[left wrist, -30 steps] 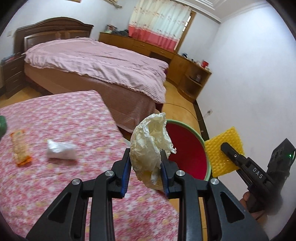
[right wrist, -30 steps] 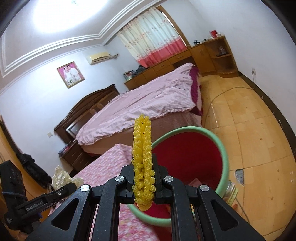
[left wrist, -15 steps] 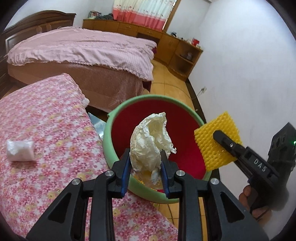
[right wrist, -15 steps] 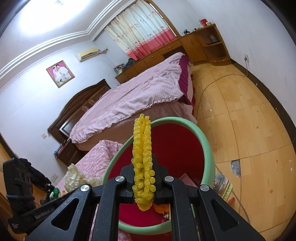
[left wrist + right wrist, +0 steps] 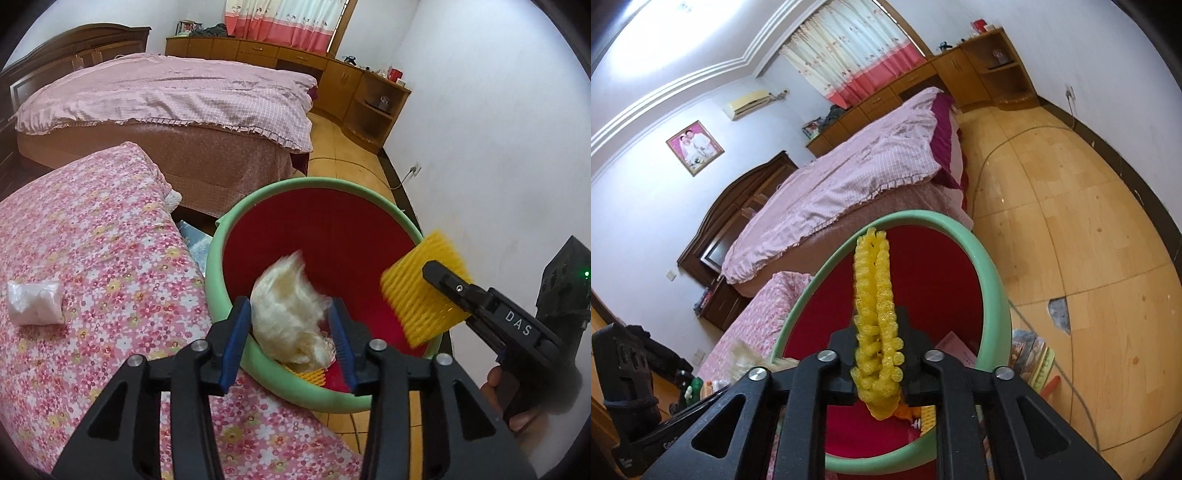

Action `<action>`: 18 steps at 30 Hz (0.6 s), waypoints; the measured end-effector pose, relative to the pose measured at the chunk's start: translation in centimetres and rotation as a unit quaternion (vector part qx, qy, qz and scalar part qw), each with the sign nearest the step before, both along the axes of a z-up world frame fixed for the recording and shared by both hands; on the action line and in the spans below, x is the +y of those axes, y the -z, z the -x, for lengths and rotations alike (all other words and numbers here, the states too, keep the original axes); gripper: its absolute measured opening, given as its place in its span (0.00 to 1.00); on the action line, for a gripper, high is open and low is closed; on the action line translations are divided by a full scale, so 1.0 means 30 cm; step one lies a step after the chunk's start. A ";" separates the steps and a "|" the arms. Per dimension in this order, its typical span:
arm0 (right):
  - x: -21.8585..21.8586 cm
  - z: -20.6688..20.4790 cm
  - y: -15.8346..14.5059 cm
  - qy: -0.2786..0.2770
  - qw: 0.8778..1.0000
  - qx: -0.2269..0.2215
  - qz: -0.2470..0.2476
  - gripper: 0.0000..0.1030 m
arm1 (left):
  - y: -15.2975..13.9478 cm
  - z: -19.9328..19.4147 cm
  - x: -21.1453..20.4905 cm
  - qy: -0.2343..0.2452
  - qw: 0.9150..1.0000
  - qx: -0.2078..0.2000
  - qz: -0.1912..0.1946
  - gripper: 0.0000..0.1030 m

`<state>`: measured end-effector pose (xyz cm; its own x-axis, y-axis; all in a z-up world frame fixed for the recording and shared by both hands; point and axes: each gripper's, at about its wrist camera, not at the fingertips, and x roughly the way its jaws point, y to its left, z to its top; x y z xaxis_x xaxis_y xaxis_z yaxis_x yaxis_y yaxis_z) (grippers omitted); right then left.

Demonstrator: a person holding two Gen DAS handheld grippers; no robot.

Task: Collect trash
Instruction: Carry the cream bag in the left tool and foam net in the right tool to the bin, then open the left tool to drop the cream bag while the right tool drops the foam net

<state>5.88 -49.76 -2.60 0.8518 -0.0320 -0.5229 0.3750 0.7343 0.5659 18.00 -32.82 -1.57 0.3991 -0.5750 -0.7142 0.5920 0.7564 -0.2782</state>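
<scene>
A red bin with a green rim (image 5: 218,258) stands beside the flowered table (image 5: 92,258); it also shows in the right wrist view (image 5: 993,280). My left gripper (image 5: 288,332) is over the bin's near edge with its jaws spread. A crumpled cream paper wad (image 5: 291,317) sits blurred between them, loose from the blue pads (image 5: 236,336). My right gripper (image 5: 877,354) is shut on a yellow foam net (image 5: 875,306) and holds it over the bin's right rim; the net also shows in the left wrist view (image 5: 421,295).
A white plastic wad (image 5: 35,308) lies on the table at the left. A pink bed (image 5: 166,99) stands behind the bin. Wooden cabinets (image 5: 351,88) line the far wall. A cable (image 5: 1067,369) and papers (image 5: 1034,354) lie on the wooden floor by the bin.
My left gripper moved over the bin and opened; the cream paper wad is slipping down, blurred. My right gripper moved closer over the bin with the yellow net.
</scene>
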 end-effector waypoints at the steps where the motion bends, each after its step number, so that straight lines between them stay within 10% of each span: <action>1: 0.001 -0.001 0.001 0.000 1.000 0.000 -0.001 0.22 | -0.002 0.000 0.002 -0.001 1.000 -0.001 -0.001 0.43; 18: 0.048 0.024 -0.048 0.002 1.000 -0.009 0.005 0.47 | -0.077 0.023 0.138 -0.040 0.999 -0.020 0.008 0.43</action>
